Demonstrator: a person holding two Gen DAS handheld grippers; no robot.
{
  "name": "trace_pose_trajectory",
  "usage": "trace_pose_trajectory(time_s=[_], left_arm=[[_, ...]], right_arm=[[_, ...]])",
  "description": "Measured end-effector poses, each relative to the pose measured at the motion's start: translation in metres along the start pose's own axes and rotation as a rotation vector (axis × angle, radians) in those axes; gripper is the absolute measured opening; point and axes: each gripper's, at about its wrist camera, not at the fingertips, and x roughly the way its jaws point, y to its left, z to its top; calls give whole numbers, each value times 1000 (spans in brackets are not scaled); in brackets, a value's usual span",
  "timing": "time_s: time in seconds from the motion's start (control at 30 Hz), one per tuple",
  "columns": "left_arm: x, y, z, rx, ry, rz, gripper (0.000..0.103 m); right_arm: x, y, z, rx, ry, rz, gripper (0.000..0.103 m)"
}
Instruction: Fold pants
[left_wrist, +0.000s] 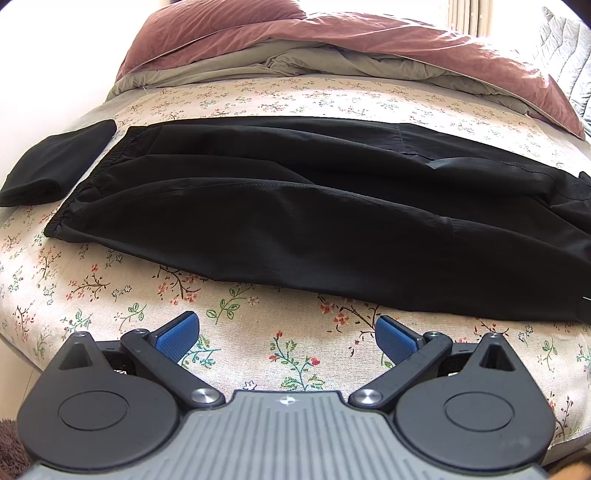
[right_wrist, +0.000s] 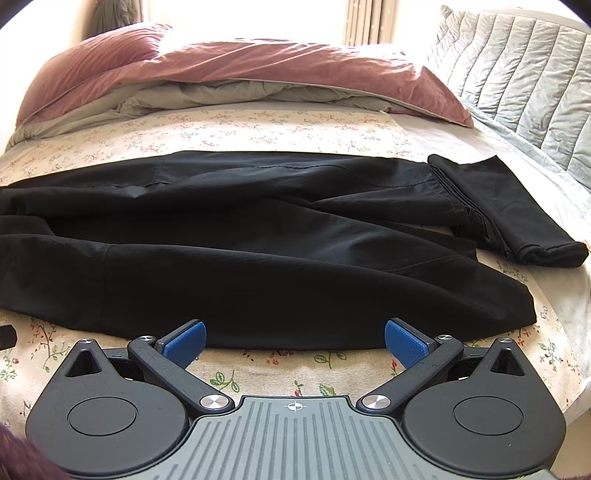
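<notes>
Black pants (left_wrist: 295, 206) lie lengthwise across the floral bed sheet, folded along their length, with the elastic waistband at the left in the left wrist view. They also show in the right wrist view (right_wrist: 258, 251), with the leg ends at the right. My left gripper (left_wrist: 288, 336) is open and empty, above the sheet a little short of the pants' near edge. My right gripper (right_wrist: 295, 343) is open and empty, its fingertips at the pants' near edge.
A folded black garment (left_wrist: 55, 166) lies left of the waistband; another one (right_wrist: 509, 210) lies right of the leg ends. A pink-and-grey duvet (right_wrist: 240, 74) is bunched at the back. A grey quilted headboard (right_wrist: 517, 62) stands at right. The floral sheet (left_wrist: 258, 350) covers the bed.
</notes>
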Motion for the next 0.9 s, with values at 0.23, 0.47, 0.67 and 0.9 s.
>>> trace_pose_trajectory(time_s=[0.23, 0.47, 0.67, 0.9], left_arm=[[0, 0, 0, 0, 1, -1, 103], [0, 0, 0, 1, 0, 0, 103], [1, 1, 0, -1, 2, -1, 103], [7, 12, 1, -30, -34, 8, 103]], right_arm=[[0, 0, 0, 0, 0, -1, 103], [1, 0, 0, -4, 1, -8, 103], [2, 1, 1, -10, 3, -17, 103], [7, 5, 2, -26, 15, -11, 103]])
